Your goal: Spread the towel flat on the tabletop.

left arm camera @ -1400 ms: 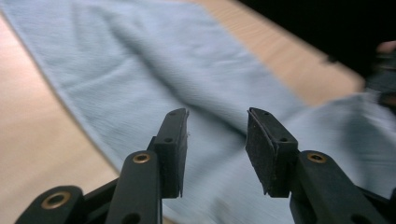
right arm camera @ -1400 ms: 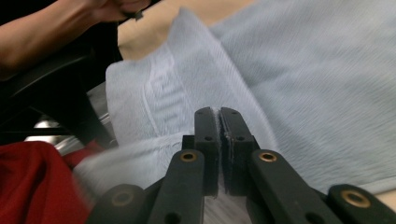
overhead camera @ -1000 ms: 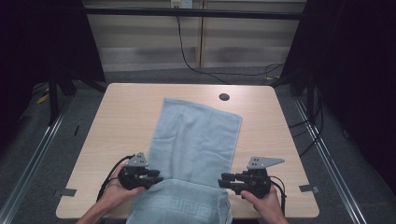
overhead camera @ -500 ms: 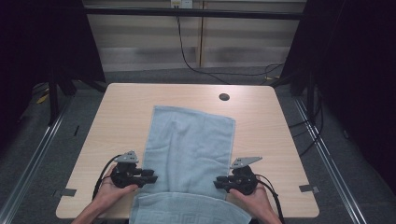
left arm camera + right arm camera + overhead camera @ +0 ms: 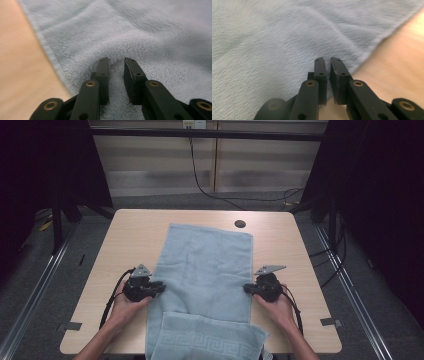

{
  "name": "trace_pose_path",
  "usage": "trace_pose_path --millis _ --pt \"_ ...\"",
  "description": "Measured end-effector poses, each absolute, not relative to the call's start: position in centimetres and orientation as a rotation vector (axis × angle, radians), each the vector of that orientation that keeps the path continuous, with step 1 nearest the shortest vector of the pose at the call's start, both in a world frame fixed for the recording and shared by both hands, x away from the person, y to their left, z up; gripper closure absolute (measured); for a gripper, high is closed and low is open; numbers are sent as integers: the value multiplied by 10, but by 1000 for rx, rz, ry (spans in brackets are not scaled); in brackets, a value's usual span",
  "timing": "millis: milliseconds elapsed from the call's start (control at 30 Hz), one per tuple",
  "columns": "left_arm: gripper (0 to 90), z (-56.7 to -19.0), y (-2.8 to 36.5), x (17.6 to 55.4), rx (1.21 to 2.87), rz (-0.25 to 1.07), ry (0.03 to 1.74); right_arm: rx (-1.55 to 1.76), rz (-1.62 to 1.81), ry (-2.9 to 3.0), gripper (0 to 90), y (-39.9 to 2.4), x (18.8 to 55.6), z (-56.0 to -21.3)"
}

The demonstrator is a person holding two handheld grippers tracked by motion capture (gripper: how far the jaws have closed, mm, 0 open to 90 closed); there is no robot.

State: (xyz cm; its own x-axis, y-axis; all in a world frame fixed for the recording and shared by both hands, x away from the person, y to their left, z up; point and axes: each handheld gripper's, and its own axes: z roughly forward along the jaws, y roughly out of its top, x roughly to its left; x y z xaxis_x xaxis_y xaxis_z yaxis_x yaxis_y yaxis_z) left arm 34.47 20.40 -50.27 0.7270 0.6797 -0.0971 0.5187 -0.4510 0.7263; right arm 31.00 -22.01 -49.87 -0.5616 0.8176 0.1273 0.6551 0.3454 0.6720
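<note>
A light blue towel lies lengthwise down the middle of the wooden table. Its near end is folded over, showing a key-pattern border at the front edge. My left gripper is at the towel's left edge, its jaws pinching a raised ridge of towel in the left gripper view. At the right edge my right gripper has its jaws nearly together on the towel's hem, with a crease running up to them. A hand holds each gripper.
A small dark round hole sits in the tabletop near the towel's far right corner. Bare wood flanks the towel on both sides. Cables trail from the grippers toward the front edge. Dark frames and floor surround the table.
Both grippers moved away from the person, and the towel went with them. Its far edge is farther up the table and more of the folded near end shows.
</note>
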Motion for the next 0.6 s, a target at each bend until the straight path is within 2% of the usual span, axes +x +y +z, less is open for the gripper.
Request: trace_pose_path --millis 133,200,233,267,300,467,600 --pt "745 -502 208 343 2171 286 898 1321 1002 2353 814 -218 313 -499" --pt "741 -500 211 339 2171 300 929 1333 1003 2354 739 -216 311 -498" --pt "701 -499 211 335 2166 316 941 1334 1021 2361 685 -216 310 -498" --pt "641 -498 212 331 2159 267 912 1336 1047 2358 677 -216 307 -497" --pt "642 -495 212 326 2141 186 872 1339 1071 2368 676 -216 303 -494" --pt "617 -480 199 291 2075 -18 648 1245 1292 2439 639 -211 271 -472" --pt "505 -487 179 275 2162 -80 556 1191 1319 2563 606 -196 245 -476"
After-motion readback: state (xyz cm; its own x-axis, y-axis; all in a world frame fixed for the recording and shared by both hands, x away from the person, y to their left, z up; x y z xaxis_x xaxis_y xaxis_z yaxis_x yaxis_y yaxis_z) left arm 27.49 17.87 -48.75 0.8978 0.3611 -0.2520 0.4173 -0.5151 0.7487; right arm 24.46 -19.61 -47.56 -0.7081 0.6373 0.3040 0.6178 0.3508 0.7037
